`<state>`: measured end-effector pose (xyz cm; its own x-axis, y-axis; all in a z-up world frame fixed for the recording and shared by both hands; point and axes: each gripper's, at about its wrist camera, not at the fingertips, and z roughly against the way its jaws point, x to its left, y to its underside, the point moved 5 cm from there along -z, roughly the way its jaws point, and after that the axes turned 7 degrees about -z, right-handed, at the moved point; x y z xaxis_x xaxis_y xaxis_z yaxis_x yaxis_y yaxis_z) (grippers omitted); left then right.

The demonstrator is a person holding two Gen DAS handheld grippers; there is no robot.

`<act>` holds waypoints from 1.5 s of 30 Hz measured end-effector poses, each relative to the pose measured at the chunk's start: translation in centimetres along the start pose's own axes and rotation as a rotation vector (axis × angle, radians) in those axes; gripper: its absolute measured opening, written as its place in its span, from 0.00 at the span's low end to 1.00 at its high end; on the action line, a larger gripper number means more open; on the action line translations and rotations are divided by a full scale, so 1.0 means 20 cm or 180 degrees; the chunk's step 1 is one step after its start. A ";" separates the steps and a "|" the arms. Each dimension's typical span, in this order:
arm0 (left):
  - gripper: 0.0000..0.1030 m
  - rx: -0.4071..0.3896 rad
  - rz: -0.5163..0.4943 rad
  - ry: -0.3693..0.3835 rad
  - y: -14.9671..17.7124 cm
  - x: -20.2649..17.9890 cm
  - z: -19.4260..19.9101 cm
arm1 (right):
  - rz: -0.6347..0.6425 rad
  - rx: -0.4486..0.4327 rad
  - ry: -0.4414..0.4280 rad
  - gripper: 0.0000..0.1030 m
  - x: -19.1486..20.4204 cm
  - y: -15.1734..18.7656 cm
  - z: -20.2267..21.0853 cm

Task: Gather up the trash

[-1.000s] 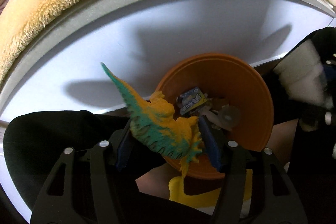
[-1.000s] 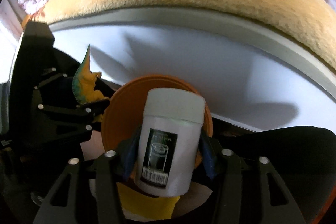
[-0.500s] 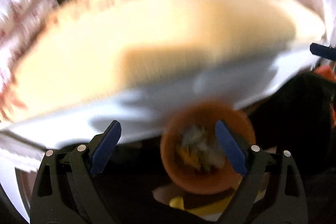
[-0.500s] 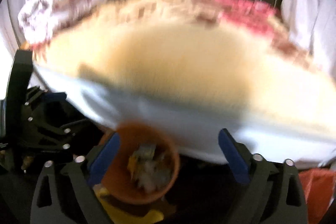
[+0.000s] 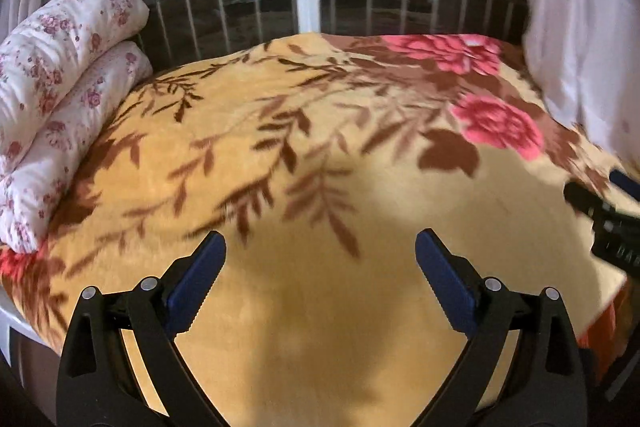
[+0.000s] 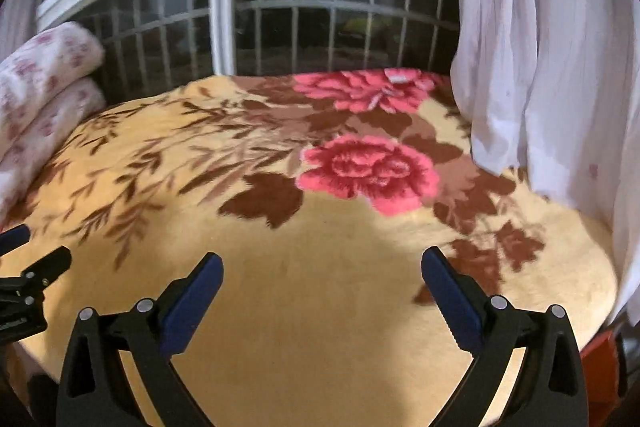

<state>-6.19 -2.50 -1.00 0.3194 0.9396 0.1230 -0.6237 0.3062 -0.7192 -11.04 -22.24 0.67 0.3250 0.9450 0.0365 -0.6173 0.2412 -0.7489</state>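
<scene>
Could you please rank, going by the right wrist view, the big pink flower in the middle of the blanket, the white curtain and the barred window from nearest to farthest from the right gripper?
From the right gripper:
1. Big pink flower, on the blanket just ahead, slightly right.
2. White curtain, hanging at the right, draping onto the bed's far corner.
3. Barred window, behind the bed's far edge.

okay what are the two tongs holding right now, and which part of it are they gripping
Nothing. The left tongs and the right tongs have just opened and stand wide, with only the flowered blanket showing between their blue pads.
</scene>
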 end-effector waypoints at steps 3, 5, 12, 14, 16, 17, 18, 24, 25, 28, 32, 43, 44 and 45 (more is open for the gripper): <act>0.90 0.0049 0.0064 -0.0026 -0.04 0.04 -0.07 | -0.0125 0.0109 0.0057 0.95 0.02 0.00 -0.10; 0.90 0.0070 0.0086 -0.0065 -0.06 0.05 -0.10 | -0.0130 0.0125 0.0076 0.95 0.03 -0.01 -0.13; 0.90 0.0147 0.0062 -0.0043 -0.07 0.05 -0.19 | -0.0039 0.0136 0.0134 0.95 0.06 -0.04 -0.19; 0.90 0.0158 0.0066 -0.0028 -0.07 0.05 -0.20 | -0.0049 0.0149 0.0149 0.95 0.06 -0.04 -0.21; 0.90 0.0167 0.0061 -0.0023 -0.07 0.05 -0.21 | -0.0065 0.0168 0.0149 0.95 0.06 -0.05 -0.23; 0.90 0.0172 0.0057 -0.0020 -0.07 0.05 -0.22 | -0.0066 0.0175 0.0150 0.95 0.07 -0.05 -0.24; 0.90 0.0177 0.0053 -0.0019 -0.07 0.04 -0.22 | -0.0064 0.0177 0.0157 0.95 0.07 -0.06 -0.24; 0.90 0.0206 0.0063 0.0007 -0.08 0.04 -0.26 | -0.0056 0.0201 0.0171 0.95 0.08 -0.06 -0.28; 0.90 0.0210 0.0058 0.0009 -0.08 0.04 -0.26 | -0.0058 0.0206 0.0171 0.95 0.08 -0.06 -0.29; 0.90 0.0215 0.0059 0.0005 -0.07 0.04 -0.27 | -0.0060 0.0220 0.0179 0.95 0.09 -0.07 -0.31; 0.90 0.0229 0.0070 -0.0002 -0.08 0.04 -0.30 | -0.0051 0.0232 0.0179 0.95 0.10 -0.07 -0.33; 0.90 0.0175 0.0145 -0.0031 -0.12 0.06 -0.35 | -0.0017 0.0282 0.0202 0.95 0.12 -0.10 -0.41; 0.90 0.0207 0.0163 -0.0038 -0.12 0.07 -0.36 | -0.0018 0.0291 0.0206 0.95 0.12 -0.11 -0.42; 0.90 0.0254 0.0186 -0.0047 -0.13 0.08 -0.37 | -0.0024 0.0317 0.0211 0.95 0.11 -0.12 -0.44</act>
<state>1.20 -2.91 -4.03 0.2707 0.9582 0.0927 -0.6960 0.2613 -0.6688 -2.59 -22.65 -3.27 0.3747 0.9271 -0.0044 -0.6815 0.2722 -0.6793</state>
